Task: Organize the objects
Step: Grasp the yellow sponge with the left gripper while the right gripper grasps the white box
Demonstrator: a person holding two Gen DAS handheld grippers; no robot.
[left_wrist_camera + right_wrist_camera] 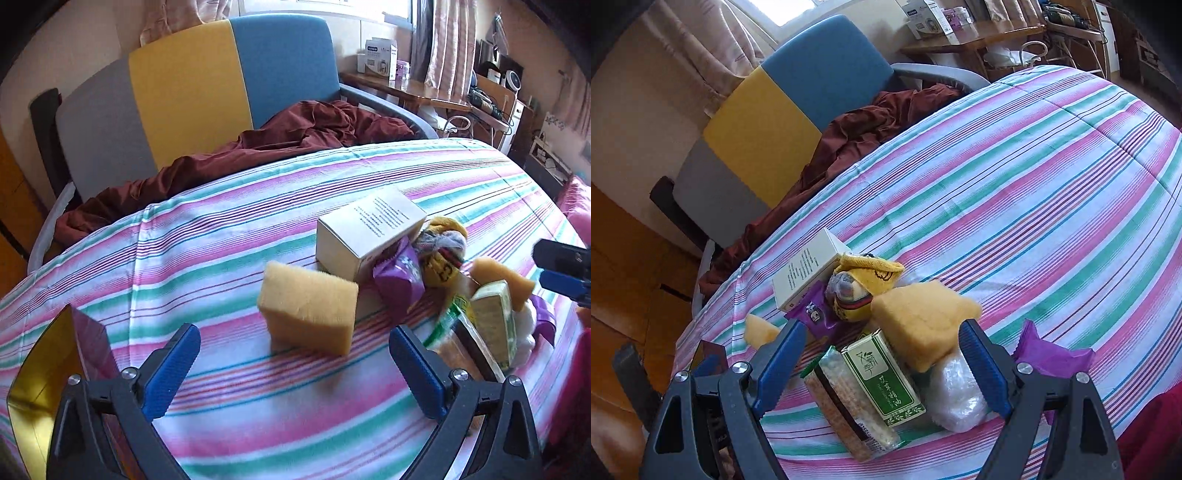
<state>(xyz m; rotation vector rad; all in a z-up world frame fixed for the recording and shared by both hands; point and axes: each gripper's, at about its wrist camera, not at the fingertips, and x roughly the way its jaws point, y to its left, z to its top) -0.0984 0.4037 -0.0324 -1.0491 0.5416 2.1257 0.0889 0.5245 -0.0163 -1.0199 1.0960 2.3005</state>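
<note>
Grippers: left gripper (294, 363) wide open, holding nothing; right gripper (882, 354) wide open, holding nothing.
Sponge (308, 308): on striped bedspread (221, 236), 12 o'clock of left gripper, long axis 10-to-4.
Gold box (44, 384): 9 o'clock, contents unclear.

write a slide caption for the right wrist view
Open right gripper poised over a pile of a sponge, green box and snack packets on a striped bedspread.

A bed with a pink, green and white striped cover (229, 229) fills the middle of the frame. On it, toward the lower right, sits a heap: a yellow sponge (308, 308) standing apart at the left, a white box (364, 230), a purple packet (400, 275), a green box (882, 380), a cracker pack (849, 402).
</note>
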